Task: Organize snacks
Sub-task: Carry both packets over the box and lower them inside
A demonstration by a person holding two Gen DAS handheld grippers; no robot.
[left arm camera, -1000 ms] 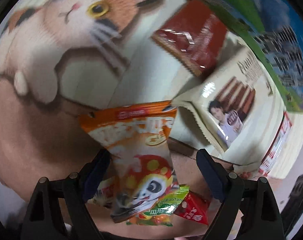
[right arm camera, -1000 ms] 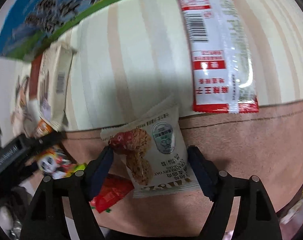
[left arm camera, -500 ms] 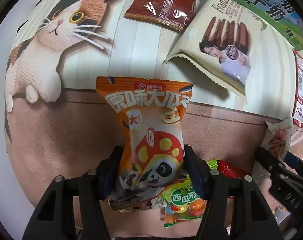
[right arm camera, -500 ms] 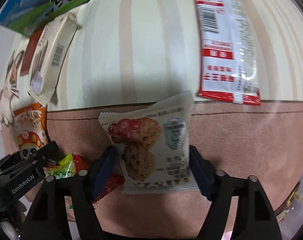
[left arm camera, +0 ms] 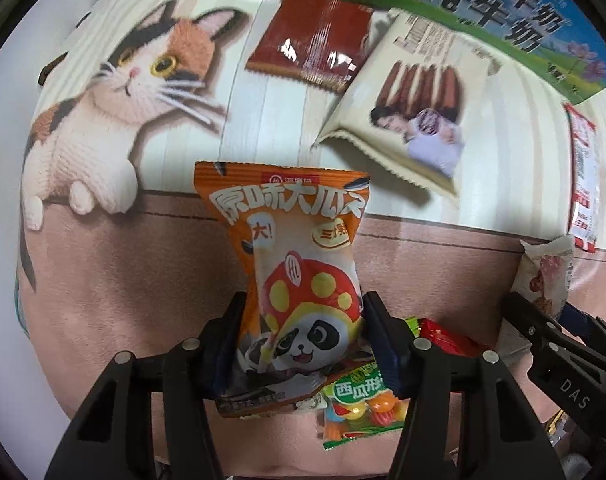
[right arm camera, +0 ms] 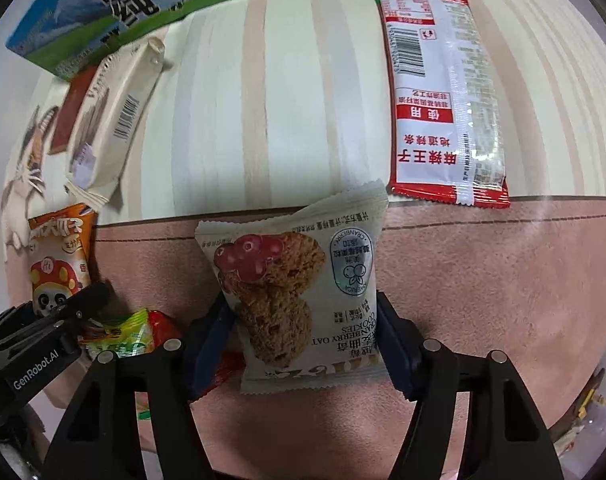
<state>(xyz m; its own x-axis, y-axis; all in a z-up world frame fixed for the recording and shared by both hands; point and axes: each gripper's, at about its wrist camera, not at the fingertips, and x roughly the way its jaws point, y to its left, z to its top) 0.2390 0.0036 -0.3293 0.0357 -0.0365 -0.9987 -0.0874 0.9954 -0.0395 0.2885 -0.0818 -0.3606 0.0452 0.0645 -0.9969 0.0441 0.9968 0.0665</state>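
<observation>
The orange seed packet [left arm camera: 299, 280] is pinched by the closing left gripper [left arm camera: 303, 336], above a cat-print mat [left arm camera: 143, 80] on the worktop. The cookie packet [right arm camera: 299, 300], reading "CRANBERRY OAT COOKIES", is squeezed as the right gripper [right arm camera: 303, 332] closes. A green candy packet [left arm camera: 359, 404] lies just beside.

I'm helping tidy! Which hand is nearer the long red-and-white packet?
Right gripper: the red-and-white packet lies just beyond its cookie packet, but far to the left gripper's side. Both grippers' fingers are closing on packets.
</observation>
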